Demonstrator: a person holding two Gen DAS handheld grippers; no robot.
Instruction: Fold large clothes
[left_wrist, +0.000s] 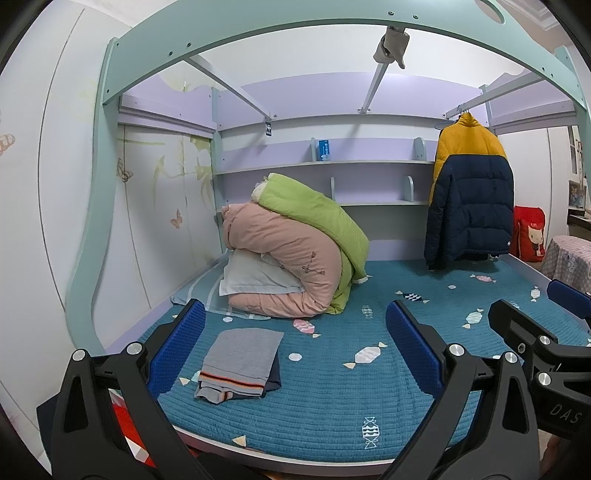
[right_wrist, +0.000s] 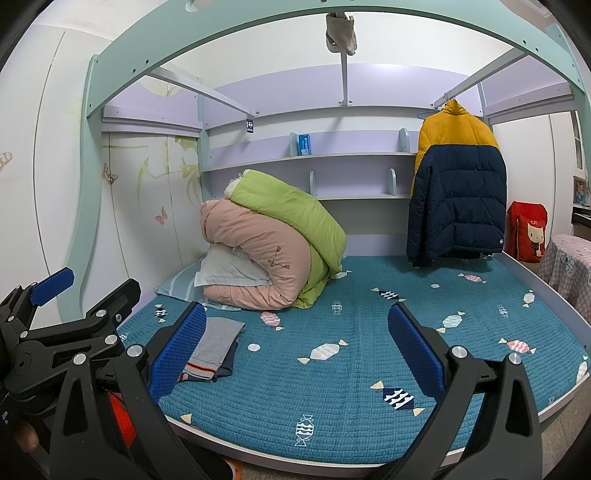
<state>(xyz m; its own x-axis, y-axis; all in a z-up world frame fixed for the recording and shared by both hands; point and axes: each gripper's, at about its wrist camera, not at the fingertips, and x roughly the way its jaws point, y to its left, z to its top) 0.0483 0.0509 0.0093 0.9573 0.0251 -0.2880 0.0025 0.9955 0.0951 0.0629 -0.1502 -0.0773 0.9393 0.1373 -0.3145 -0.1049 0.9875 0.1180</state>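
**Both claws spread wide above the bed, jacket on its hanger**

The bed (left_wrist: 314, 398) fills the lower half of both views, covered with a teal quilted spread printed with sweets. Above it arches a pale green frame (left_wrist: 258, 33), with lilac shelves (left_wrist: 321, 162) across the back wall.

At centre left of each frame lies a heap of bedding: a pink duvet (left_wrist: 280, 258) with a green duvet (left_wrist: 317, 218) draped over it and a white pillow (left_wrist: 255, 277) tucked under the front.

The large garment, a yellow and navy puffer jacket (left_wrist: 469, 192), hangs from a rail at the upper right of the frame, its hem just above the spread.

In the lower left, a small stack of folded clothes (left_wrist: 240, 363), grey on top with a striped band, sits flat on the spread. A red bag (left_wrist: 530, 234) stands at the right edge, beyond the bed.

The left gripper (left_wrist: 295, 350) has its blue-padded jaws wide apart with nothing between them. The right gripper (right_wrist: 297, 350) is likewise spread and holds nothing. Both are well apart from the jacket.
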